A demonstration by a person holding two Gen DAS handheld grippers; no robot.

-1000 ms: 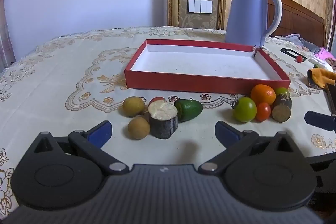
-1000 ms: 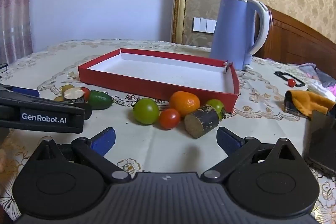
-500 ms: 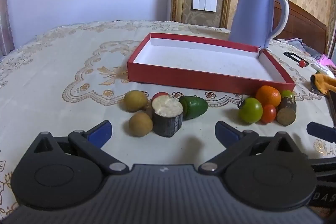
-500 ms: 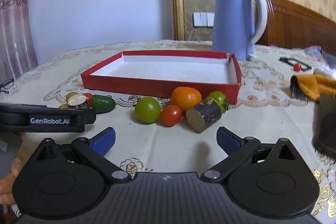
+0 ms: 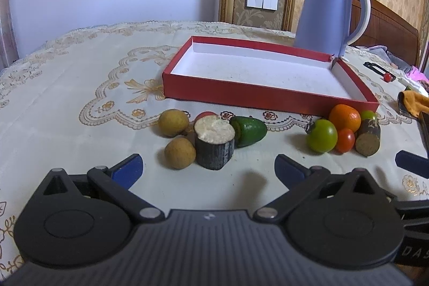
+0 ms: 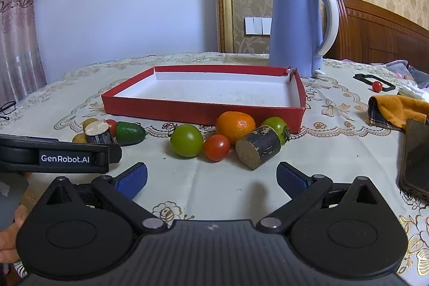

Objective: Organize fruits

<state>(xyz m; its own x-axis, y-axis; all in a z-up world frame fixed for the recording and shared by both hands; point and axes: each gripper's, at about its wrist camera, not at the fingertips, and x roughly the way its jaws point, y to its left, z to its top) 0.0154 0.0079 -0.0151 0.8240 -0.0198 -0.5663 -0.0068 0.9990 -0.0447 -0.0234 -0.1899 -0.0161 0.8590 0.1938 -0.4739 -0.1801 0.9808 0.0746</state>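
Hovering low with jaws spread wide, the left gripper (image 5: 207, 169) faces the longans (image 5: 179, 153) while the right gripper (image 6: 211, 177) faces the tomatoes (image 6: 187, 140); nothing is gripped, the red tray (image 6: 203, 111) at frame centre is empty, and a first pick likely comes next.

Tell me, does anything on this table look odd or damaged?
Yes. The red box has a split far right corner, where the walls gape apart. Two dark stubby cut cylinders, one upright and one on its side, sit among the fruit and look unlike the rest. The box holds no fruit yet.
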